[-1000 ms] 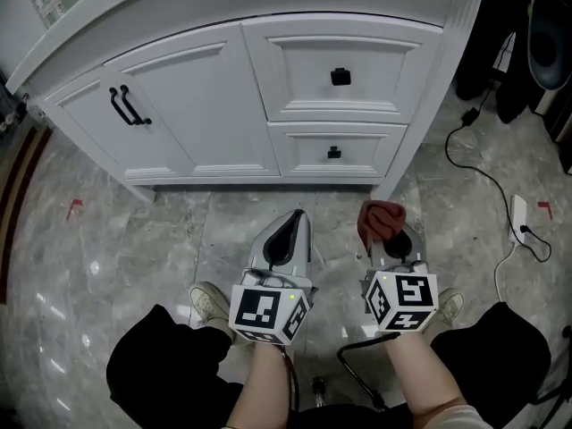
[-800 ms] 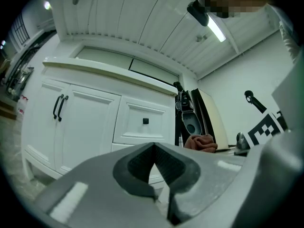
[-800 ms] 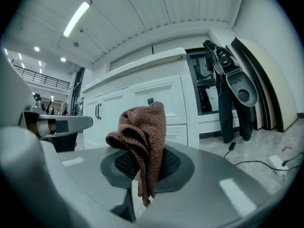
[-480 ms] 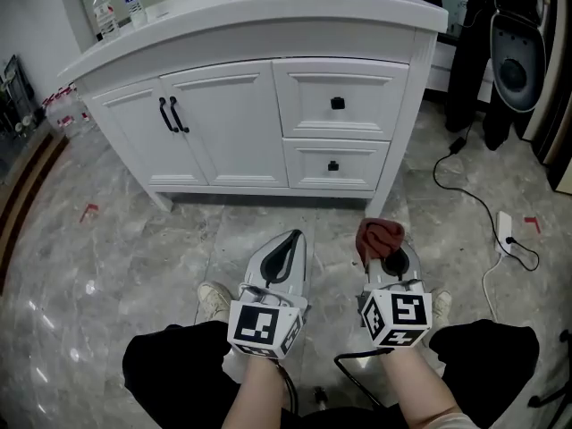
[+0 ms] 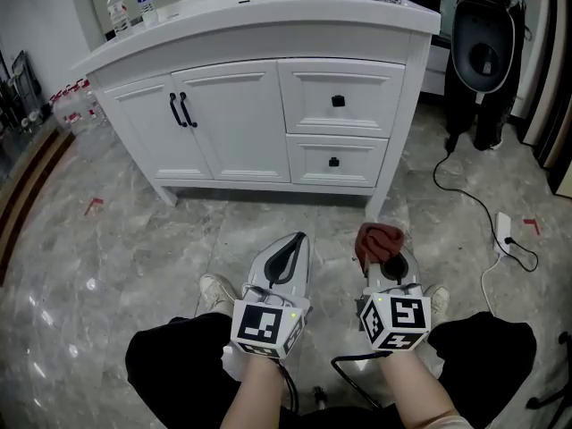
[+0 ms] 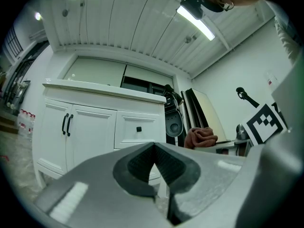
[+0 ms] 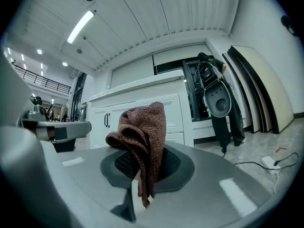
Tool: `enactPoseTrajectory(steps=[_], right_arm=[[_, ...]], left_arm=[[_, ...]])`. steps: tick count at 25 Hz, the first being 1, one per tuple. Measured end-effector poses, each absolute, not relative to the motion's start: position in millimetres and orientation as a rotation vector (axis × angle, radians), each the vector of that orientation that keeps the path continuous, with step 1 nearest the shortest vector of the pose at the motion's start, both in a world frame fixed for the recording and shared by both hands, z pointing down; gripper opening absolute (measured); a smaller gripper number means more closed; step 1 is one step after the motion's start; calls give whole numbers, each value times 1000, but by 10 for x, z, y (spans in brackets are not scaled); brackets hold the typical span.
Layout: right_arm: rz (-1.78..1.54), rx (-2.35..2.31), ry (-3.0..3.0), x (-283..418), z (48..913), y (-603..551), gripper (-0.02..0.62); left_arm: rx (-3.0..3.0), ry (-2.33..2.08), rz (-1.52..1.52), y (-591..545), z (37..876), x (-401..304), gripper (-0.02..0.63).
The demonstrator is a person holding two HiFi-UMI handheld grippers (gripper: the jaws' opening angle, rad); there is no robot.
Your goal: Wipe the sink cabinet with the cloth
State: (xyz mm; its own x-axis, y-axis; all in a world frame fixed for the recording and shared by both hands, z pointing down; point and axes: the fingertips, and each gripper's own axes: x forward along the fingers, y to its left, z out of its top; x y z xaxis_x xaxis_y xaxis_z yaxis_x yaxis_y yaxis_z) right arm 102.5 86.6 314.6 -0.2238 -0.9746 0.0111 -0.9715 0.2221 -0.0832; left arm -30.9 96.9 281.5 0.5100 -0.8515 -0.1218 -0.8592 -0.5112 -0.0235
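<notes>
white cabinet (image 5: pixel 268 114) ahead on the grey marble floor (image 5: pixel 134 239), both doors and both drawers closed, insides out of sight. two water bottles (image 5: pixel 130 5) upright on its top at the left end.

against half a second ago: cabinet shifted a little in the head view, slightly more of its top showing. both grippers in much the same spot, low over the floor in front of the knees, well apart from the cabinet.

left gripper (image 5: pixel 298 238): jaws closed tip to tip, nothing between them, touching nothing. right gripper (image 5: pixel 382 250): jaws clamped narrow on the reddish-brown cloth (image 7: pixel 142 132), bunched and poking up past the tips, a loose tail hanging down between the pads. cloth off the cabinet, level with the left gripper and just to its right. white power strip (image 5: pixel 503 228) with a black cable on the floor further right.
</notes>
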Motion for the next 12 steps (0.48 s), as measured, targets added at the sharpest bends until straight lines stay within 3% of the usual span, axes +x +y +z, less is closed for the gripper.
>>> enactPoseTrajectory(steps=[12], right_arm=[[-114,-1934,2445,979,3193,836,77]], left_arm=[[-2666,1534,167,906,2822,-379,0]])
